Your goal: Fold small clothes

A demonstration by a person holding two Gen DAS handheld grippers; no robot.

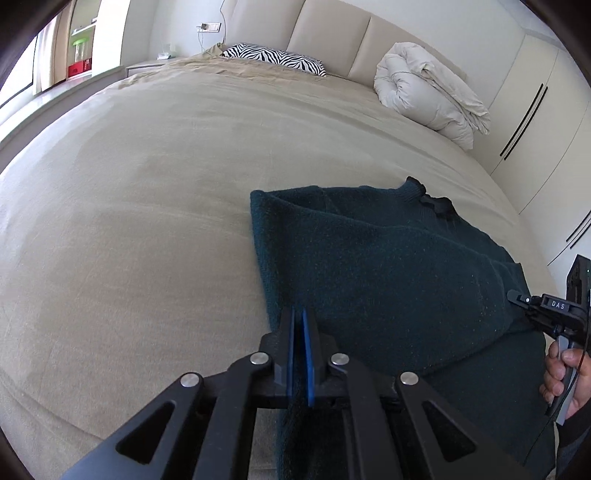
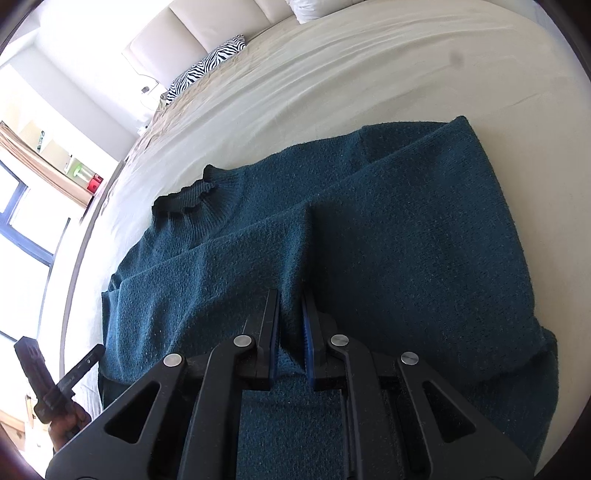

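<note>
A dark teal knit sweater [image 1: 388, 266] lies on the beige bed [image 1: 147, 221], its sleeves folded in over the body and its collar [image 1: 432, 199] toward the headboard. My left gripper [image 1: 298, 317] is shut on the sweater's left side edge near the hem. My right gripper [image 2: 291, 299] is shut on a raised fold of the sweater [image 2: 369, 240] on the opposite side. The right gripper also shows in the left wrist view [image 1: 521, 301] at the sweater's right edge, held by a hand. The left gripper's body shows in the right wrist view [image 2: 79, 369] at lower left.
A zebra-print pillow [image 1: 277, 59] and a rolled white duvet [image 1: 428, 92] lie by the padded headboard [image 1: 332, 33]. White wardrobe doors [image 1: 535, 122] stand to the right. A window and shelf [image 2: 44, 177] are beyond the bed's far side.
</note>
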